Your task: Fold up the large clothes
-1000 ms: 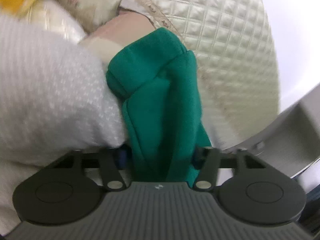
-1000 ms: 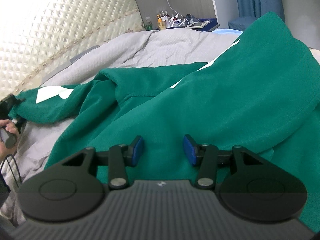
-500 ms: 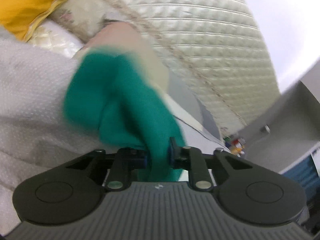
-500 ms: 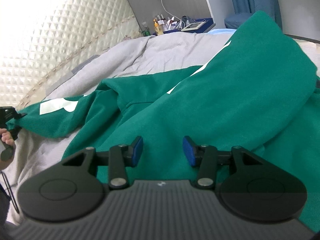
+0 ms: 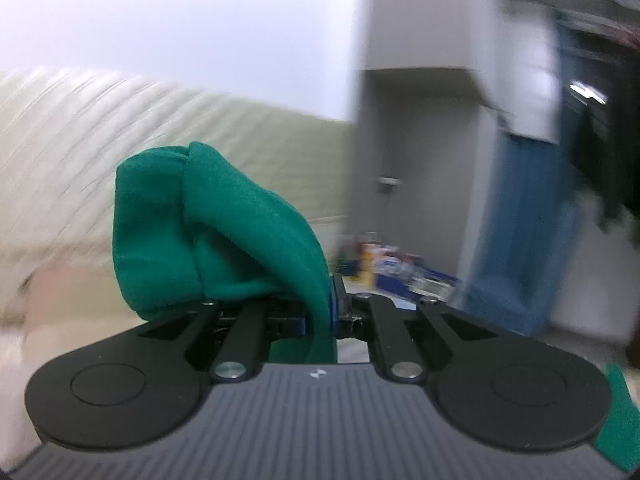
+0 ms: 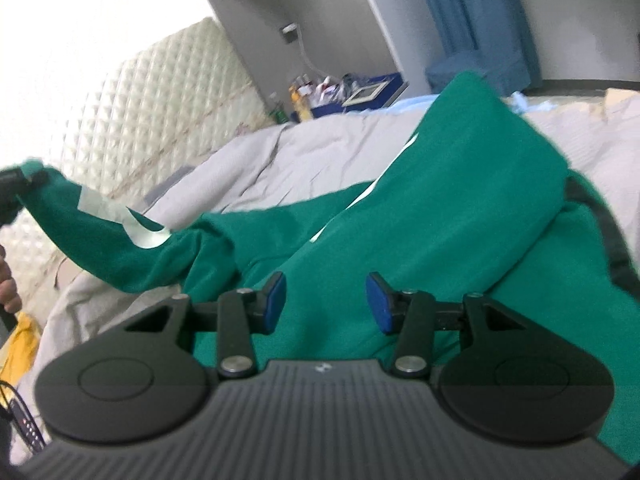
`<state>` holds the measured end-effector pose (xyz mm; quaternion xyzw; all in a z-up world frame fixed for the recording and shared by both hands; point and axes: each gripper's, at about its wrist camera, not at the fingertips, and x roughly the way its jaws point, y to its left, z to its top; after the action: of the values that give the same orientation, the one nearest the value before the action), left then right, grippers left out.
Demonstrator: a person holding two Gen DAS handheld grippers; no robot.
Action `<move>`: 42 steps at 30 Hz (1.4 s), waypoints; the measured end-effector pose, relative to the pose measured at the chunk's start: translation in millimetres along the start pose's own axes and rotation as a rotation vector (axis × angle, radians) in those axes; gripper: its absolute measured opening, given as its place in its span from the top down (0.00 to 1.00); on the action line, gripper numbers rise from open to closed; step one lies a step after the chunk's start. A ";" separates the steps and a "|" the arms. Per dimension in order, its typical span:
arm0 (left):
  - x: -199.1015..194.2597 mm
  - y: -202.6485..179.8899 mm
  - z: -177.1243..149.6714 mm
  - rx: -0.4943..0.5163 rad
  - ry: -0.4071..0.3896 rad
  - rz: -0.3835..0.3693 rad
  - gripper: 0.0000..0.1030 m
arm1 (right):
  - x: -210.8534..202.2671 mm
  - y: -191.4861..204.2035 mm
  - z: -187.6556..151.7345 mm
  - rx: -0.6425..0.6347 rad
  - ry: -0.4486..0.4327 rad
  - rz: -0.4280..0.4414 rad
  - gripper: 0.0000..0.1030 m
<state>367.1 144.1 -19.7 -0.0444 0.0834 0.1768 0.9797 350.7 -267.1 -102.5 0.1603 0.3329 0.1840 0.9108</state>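
A large green sweatshirt (image 6: 440, 216) with white markings lies spread on a bed with a grey cover (image 6: 304, 160). My left gripper (image 5: 320, 316) is shut on the cuff of its green sleeve (image 5: 208, 232), which bunches up in front of the fingers. In the right wrist view that sleeve (image 6: 100, 232) stretches up to the far left, lifted off the bed, where the left gripper (image 6: 12, 188) holds its end. My right gripper (image 6: 326, 300) is open and empty just above the sweatshirt's body.
A quilted cream headboard (image 6: 160, 112) runs behind the bed. A nightstand (image 6: 352, 96) with bottles and small items stands by a grey wall and blue curtain (image 6: 476, 20). A yellow pillow (image 6: 20, 344) lies at the left edge.
My left gripper closed on the sleeve cuff, then lifted and swung it up and to the right, pulling the sleeve taut. The right gripper stayed open over the body, tilting slightly.
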 end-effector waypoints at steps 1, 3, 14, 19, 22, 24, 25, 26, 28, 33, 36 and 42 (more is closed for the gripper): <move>-2.8 -18.1 -1.1 0.042 -0.003 -0.037 0.88 | -3.4 -4.1 2.3 0.010 -0.012 -0.006 0.53; -10.2 -60.8 -9.3 0.132 0.001 -0.138 0.88 | -11.0 -13.1 5.4 0.033 -0.035 -0.017 0.53; -34.9 -211.6 -145.3 0.279 0.239 -0.451 0.88 | -29.8 -70.0 13.2 0.208 -0.100 -0.063 0.53; -31.3 -227.8 -196.9 0.306 0.349 -0.481 0.87 | -24.7 -86.9 14.8 0.275 -0.110 -0.079 0.53; -35.8 -228.1 -200.3 0.299 0.353 -0.494 0.86 | -22.9 -88.7 15.6 0.282 -0.117 -0.074 0.53; -39.7 -223.1 -196.9 0.271 0.374 -0.511 0.72 | -22.6 -86.8 14.7 0.273 -0.120 -0.069 0.53; -37.4 -216.2 -192.4 0.260 0.385 -0.532 0.64 | -21.5 -84.8 14.7 0.266 -0.122 -0.065 0.53; -37.4 -212.2 -187.7 0.245 0.398 -0.569 0.45 | -22.1 -84.7 14.2 0.259 -0.123 -0.062 0.53; -49.1 -200.5 -184.4 0.214 0.413 -0.632 0.28 | -23.0 -79.7 14.7 0.236 -0.127 -0.055 0.53; -78.4 -160.1 -167.4 0.122 0.444 -0.726 0.19 | -33.6 -64.2 17.4 0.188 -0.130 0.010 0.53; -84.7 -123.2 -158.8 0.027 0.417 -0.734 0.17 | -35.8 -40.7 15.9 0.104 -0.104 0.069 0.53; -51.8 -70.2 -154.8 -0.128 0.418 -0.595 0.17 | -16.7 5.3 4.9 -0.142 -0.045 0.019 0.53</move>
<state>321.2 43.0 -158.5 -0.1628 0.2541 -0.1238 0.9453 340.9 -270.6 -87.7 0.1023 0.2971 0.2123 0.9253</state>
